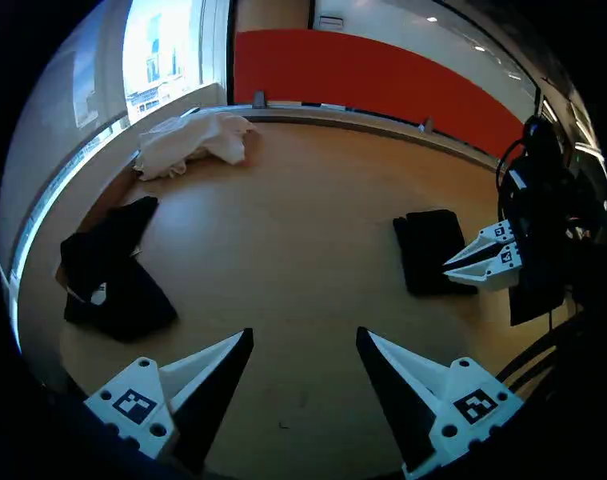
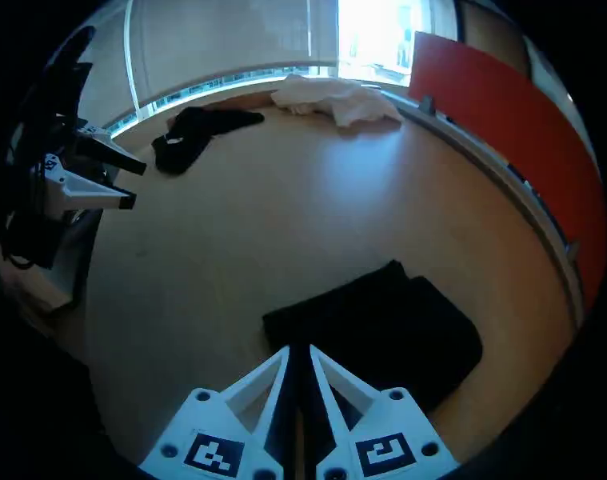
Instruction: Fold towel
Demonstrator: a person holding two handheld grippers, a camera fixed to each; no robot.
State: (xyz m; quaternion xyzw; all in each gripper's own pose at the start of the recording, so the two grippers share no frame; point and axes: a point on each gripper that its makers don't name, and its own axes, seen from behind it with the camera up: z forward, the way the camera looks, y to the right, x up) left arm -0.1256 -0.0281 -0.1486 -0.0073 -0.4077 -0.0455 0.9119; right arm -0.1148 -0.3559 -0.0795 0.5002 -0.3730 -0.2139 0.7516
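Black folded cloth towel (image 2: 383, 328) lay near wooden worktop's (image 1: 303, 200) edge. Right gripper (image 2: 301, 352) closed at its hem, pinch unclear; left gripper (image 1: 303, 336) spread. Fold judged finished; next move: retreat.

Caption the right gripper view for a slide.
Shut right gripper at a folded black towel on a wooden table.

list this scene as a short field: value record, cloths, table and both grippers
surface: wooden table, beside a window
folded black towel: lies flat, right in front of the right gripper
crumpled black cloth: unfolded, at the left gripper's left
crumpled white towel: heaped at the far edge by the window
left gripper: jaws wide open over bare wood
right gripper: jaws almost together at the folded towel's near edge; grip unclear
backdrop: red wall panel
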